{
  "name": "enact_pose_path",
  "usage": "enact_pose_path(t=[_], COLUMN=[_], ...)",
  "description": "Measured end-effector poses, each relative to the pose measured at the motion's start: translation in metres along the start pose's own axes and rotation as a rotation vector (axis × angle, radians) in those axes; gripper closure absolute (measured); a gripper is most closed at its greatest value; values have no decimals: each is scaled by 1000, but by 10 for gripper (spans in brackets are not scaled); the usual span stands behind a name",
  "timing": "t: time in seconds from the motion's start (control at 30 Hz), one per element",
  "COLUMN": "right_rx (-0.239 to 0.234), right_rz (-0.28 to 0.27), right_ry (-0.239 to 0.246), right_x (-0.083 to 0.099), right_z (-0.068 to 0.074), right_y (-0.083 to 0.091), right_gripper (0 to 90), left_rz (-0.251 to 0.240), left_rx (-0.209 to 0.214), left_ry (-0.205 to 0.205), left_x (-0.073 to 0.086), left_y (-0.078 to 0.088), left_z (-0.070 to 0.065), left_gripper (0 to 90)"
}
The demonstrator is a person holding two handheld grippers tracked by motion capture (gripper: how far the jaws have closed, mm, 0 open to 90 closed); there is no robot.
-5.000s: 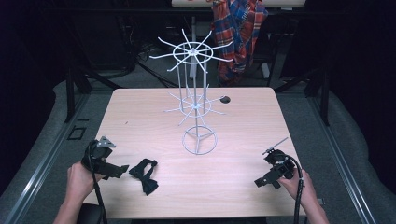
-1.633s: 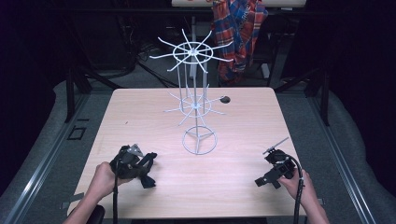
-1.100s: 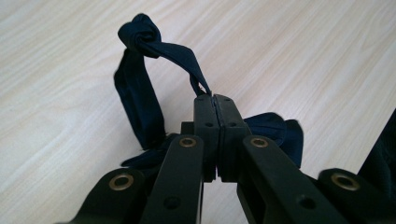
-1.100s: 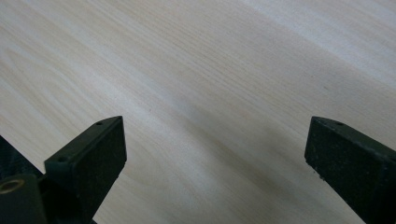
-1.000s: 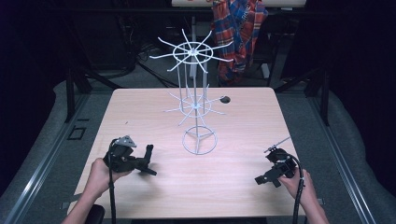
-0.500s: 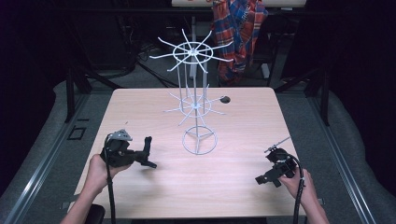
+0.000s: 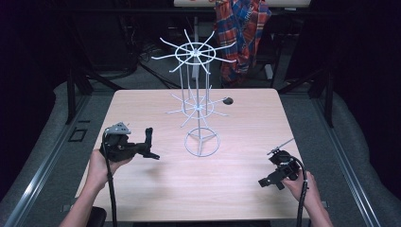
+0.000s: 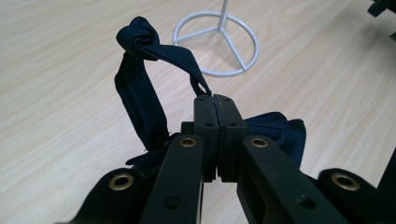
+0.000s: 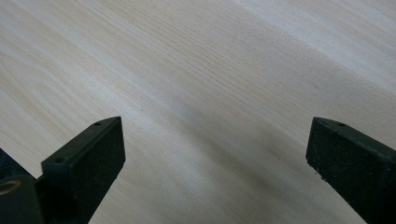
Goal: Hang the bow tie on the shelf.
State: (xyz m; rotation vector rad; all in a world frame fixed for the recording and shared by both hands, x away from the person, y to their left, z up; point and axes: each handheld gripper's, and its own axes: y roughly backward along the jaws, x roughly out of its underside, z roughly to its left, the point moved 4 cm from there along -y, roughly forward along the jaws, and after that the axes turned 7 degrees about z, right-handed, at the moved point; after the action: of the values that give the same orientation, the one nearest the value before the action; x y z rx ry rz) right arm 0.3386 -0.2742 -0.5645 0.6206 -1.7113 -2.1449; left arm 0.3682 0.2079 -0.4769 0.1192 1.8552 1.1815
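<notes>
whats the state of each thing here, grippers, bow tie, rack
left gripper: shut on the bow tie
bow tie: knotted, lifted off the table, strap pinched
right gripper: open, nothing between its jaws
rack: upright, hooks bare
small dark thing: lying behind the rack

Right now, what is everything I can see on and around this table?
Table: one, pale wood, centre of the high view.
Wire rack: one, white, upright mid-table, spokes on two tiers, ring foot.
Bow tie: one, dark navy, strap pinched in the left tongs, held off the table.
Small dark object: one, black, behind the rack; too small to identify.
Plaid cloth: one, red and blue, hanging beyond the table.
Left tongs: black, shut on the bow tie's strap.
Right tongs: black, open over bare table.
</notes>
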Motion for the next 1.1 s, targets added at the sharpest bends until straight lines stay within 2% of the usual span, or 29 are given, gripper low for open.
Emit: enact_pose_path(t=[0.03,0.07,0.13,0.2,0.23,0.3,0.33,0.4,0.43,0.47,0.53,0.6,0.7,0.97,1.0,1.1], right_rx=[-7,-20,-3,-4,-23,-21,-4,-12,-12,-27,-21,-12,-18,-23,-9,-17], right_rz=[-6,-35,-11,-15,-19,-19,-10,-4,-25,-28,-8,-24,-3,-12,8,-5], right_ry=[-6,-33,-6,-10,-21,-19,-9,-12,-32,-31,-14,-32,-12,-23,-2,-19], right_x=[0,0,0,0,0,0,0,1,1,0,1,1,1,2,2,2], right_z=[0,2,-1,-1,1,1,-1,-1,0,1,0,1,0,0,-2,0], right_y=[0,-2,-1,-1,-1,-1,-1,-1,-3,-2,-1,-3,-1,-2,-1,-2], right_gripper=[43,44,45,45,45,45,46,47,48,49,49,49,49,50,50,50], left_rz=[-6,-13,-24,-24,-34,-36,-45,-49,-49,-55,-59,-59,-70,-102,-105,-107], left_rx=[-4,-8,-9,-6,-8,-8,-12,-7,-7,-10,-7,-4,-4,-7,-6,-5], left_ry=[-1,-5,-10,-12,-13,-18,-14,-9,-9,-9,-12,-11,-13,-22,-22,-28], left_x=[-2,-3,-8,-9,-12,-15,-16,-18,-18,-20,-23,-23,-27,-38,-39,-41], left_y=[0,1,2,2,2,3,3,3,3,3,3,3,4,7,7,7], left_z=[0,0,0,0,0,2,2,3,3,4,5,5,6,6,6,5], left_gripper=[893,893,893,894,894,894,893,893,894,894,894,893,894,894,894,893])
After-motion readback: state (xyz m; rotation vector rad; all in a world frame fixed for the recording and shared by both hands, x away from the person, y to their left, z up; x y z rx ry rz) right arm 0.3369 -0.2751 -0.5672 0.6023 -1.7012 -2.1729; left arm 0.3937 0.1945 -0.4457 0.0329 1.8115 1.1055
